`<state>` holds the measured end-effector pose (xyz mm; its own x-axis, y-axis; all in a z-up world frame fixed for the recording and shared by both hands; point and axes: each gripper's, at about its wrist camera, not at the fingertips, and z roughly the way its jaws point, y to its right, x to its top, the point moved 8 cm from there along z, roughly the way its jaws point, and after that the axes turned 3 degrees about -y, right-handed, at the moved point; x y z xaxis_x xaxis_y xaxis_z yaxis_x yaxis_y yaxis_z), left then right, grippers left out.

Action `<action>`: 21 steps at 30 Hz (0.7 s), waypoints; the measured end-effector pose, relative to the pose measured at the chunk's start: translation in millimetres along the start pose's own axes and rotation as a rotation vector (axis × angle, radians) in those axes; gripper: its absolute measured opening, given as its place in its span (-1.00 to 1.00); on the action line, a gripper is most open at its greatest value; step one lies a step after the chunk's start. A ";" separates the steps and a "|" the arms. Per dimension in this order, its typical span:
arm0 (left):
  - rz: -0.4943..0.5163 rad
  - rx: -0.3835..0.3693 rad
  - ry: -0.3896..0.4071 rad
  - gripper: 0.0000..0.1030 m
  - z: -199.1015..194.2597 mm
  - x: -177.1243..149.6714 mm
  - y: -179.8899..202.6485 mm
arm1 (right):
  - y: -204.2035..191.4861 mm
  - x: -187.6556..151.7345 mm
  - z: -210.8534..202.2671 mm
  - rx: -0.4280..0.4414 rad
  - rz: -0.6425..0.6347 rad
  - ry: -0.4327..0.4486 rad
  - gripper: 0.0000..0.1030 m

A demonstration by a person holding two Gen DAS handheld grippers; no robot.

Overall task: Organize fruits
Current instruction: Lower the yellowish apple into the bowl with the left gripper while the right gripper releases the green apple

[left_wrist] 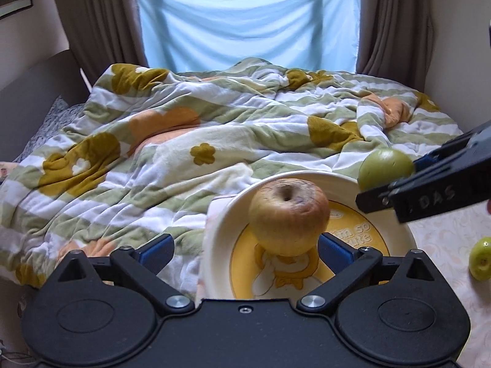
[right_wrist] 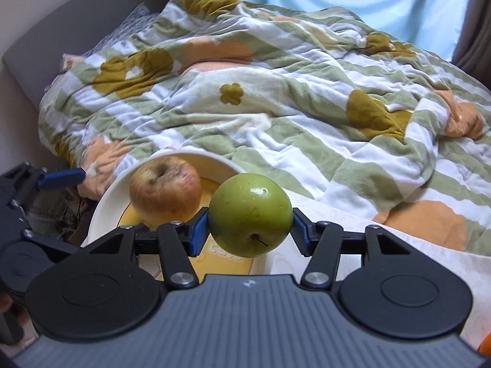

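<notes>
- The left claw (left_wrist: 242, 253) stands wide open with nothing in its grip; its blue pads (left_wrist: 156, 253) sit well apart, one off each side of the yellowish apple (left_wrist: 288, 211).
- That wrinkled yellowish apple rests on the white plate (left_wrist: 221, 224) just ahead of the left claw, between its open fingers, on the plate's yellow cartoon centre.
- The right claw (right_wrist: 250, 233) is closed on a green apple (right_wrist: 250, 214), one blue pad pressed to each side, stem toward the camera.
- Seen from the left claw, this held apple hangs to the right, over the plate's far right rim.
- A second green fruit (left_wrist: 481, 259) lies on the pale patterned cloth (left_wrist: 445, 239), far to the right of the left claw.
- Beyond the plate spreads a rumpled flowered blanket (left_wrist: 184, 141) on the bed, then brown curtains (left_wrist: 92, 18) and a light-blue sheet (left_wrist: 248, 21) at the window.
</notes>
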<state>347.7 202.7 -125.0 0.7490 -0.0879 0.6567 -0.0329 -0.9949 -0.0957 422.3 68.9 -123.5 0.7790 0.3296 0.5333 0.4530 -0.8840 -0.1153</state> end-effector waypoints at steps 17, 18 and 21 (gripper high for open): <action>-0.060 -0.004 -0.004 0.98 -16.6 -16.3 -22.8 | -38.5 -19.2 30.6 -0.085 -0.244 0.029 0.77; -0.065 -0.003 -0.002 0.98 -17.7 -17.4 -23.6 | -39.5 -18.7 27.8 -0.098 -0.254 0.044 0.90; -0.075 -0.004 0.006 0.98 -21.4 -17.1 -24.6 | -39.7 -17.5 20.3 -0.099 -0.248 0.075 1.00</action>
<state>321.6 227.7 -117.9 0.7455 -0.0139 0.6664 0.0198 -0.9989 -0.0430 399.5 105.0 -145.3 0.6137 0.5181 0.5958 0.5787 -0.8085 0.1070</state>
